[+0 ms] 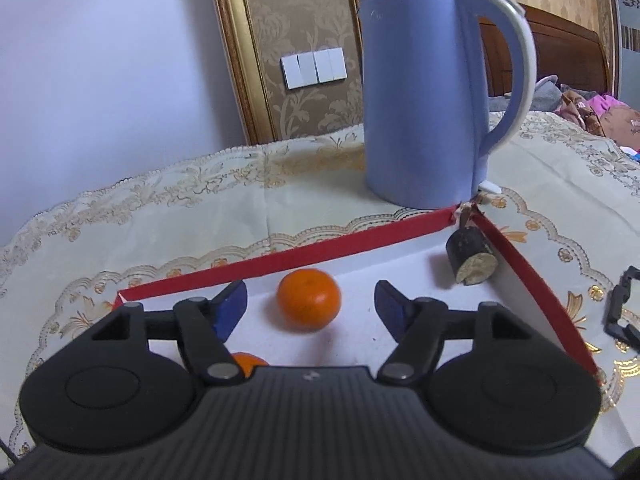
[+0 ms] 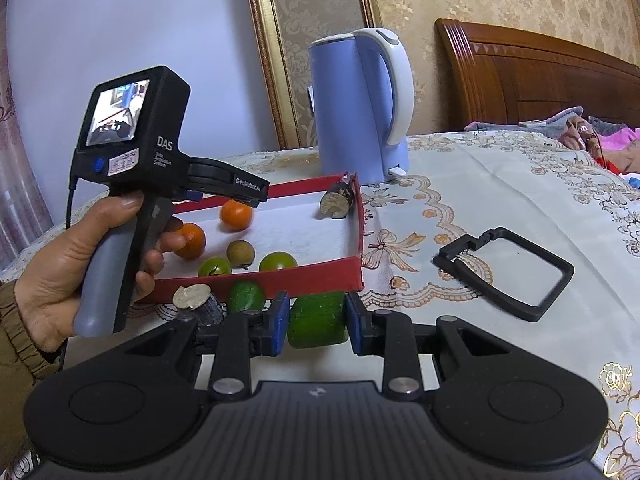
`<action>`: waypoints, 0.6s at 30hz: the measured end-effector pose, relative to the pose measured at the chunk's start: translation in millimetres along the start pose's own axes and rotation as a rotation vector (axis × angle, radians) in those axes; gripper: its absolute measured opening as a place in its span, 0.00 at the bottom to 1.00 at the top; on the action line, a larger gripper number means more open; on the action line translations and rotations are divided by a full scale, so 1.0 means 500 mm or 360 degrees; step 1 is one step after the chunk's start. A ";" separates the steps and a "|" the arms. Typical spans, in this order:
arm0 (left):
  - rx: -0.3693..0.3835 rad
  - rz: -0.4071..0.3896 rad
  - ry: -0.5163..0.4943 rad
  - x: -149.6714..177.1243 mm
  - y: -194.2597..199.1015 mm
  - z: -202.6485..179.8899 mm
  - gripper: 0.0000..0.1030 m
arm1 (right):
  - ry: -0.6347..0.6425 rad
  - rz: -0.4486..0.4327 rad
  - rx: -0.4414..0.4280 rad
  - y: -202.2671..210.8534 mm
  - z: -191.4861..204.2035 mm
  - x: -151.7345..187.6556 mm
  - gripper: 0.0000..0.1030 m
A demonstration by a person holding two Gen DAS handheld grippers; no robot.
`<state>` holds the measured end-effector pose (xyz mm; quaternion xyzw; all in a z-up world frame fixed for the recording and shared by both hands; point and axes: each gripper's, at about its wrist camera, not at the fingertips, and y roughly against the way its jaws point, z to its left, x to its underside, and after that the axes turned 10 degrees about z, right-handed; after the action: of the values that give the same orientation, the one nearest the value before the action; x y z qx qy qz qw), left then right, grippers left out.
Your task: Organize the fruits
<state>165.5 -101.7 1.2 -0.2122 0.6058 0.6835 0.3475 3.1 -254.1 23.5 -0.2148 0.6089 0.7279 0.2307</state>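
Observation:
A red-walled box [image 2: 256, 280] with a white floor holds two oranges [image 2: 237, 213], two green tomatoes [image 2: 277, 261], a brown longan [image 2: 240, 253] and a dark cut stub [image 2: 338, 201] in its far corner. My left gripper [image 1: 310, 306] is open above the box, an orange [image 1: 309, 299] lying between and beyond its blue pads. My right gripper [image 2: 317, 322] is shut on a green fruit [image 2: 317, 320] in front of the box. Another green fruit [image 2: 246, 295] and a second cut stub [image 2: 197, 300] lie beside it on the table.
A blue electric kettle [image 2: 360, 108] stands behind the box, also seen in the left wrist view [image 1: 424, 96]. A black rectangular frame [image 2: 506, 272] lies on the embroidered cloth to the right. A bed with a wooden headboard [image 2: 536, 80] is behind.

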 end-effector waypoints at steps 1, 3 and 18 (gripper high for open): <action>0.0000 -0.0004 0.0007 0.003 0.006 0.003 0.70 | 0.0002 -0.0003 -0.0001 0.001 0.001 0.000 0.28; -0.0018 -0.0006 0.0030 0.010 0.018 0.010 0.80 | 0.0006 -0.0004 -0.0002 0.002 0.003 -0.001 0.28; -0.0131 -0.0034 0.0286 0.138 0.155 0.132 1.00 | 0.0051 -0.0043 -0.0026 0.011 0.024 -0.013 0.28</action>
<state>71.2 -24.2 16.5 -0.2931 0.6037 0.6823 0.2900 5.0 -243.8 33.6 -0.2365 0.6037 0.7262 0.2288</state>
